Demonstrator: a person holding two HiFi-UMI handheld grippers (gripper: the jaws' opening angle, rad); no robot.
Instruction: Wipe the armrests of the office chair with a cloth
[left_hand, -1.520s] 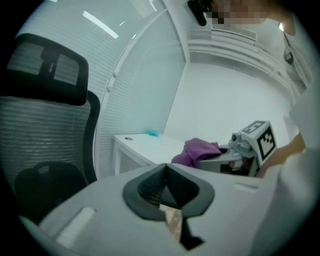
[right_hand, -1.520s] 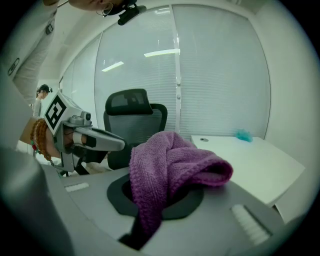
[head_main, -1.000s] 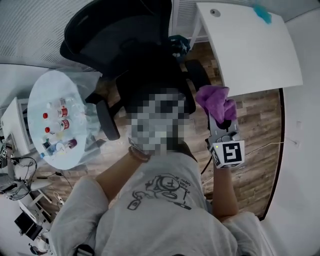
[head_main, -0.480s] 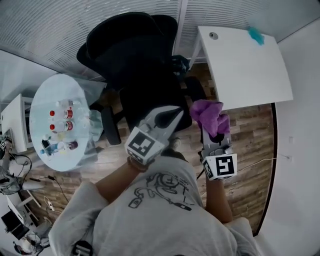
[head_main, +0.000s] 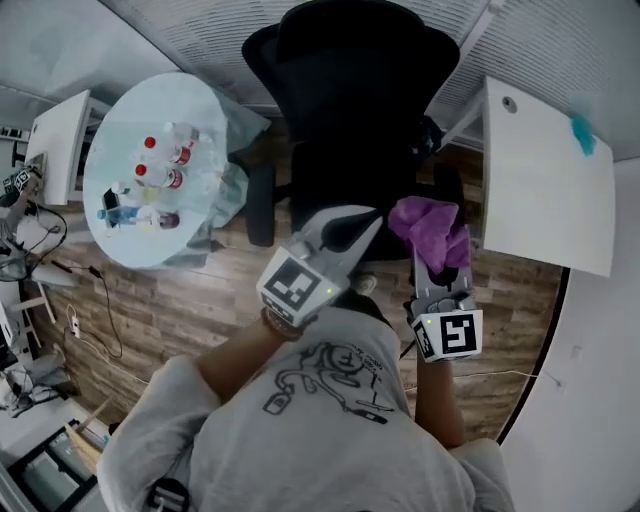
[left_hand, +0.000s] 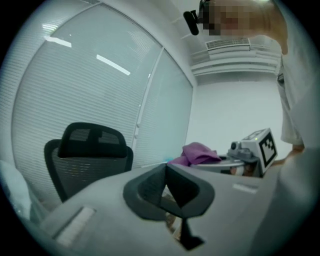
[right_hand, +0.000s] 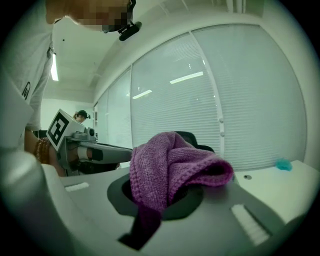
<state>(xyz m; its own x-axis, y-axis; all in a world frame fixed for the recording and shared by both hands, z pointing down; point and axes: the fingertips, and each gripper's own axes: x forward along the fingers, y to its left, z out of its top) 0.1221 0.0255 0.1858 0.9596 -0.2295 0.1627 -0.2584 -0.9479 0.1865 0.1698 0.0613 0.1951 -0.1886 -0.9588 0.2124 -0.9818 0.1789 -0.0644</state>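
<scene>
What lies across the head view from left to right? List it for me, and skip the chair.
round glass table carrying bottles → left tool → purple cloth → white table

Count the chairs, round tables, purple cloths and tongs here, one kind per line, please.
Chair: 1
Round table: 1
Purple cloth: 1
Tongs: 2 (left tongs, right tongs)
Total: 5
</scene>
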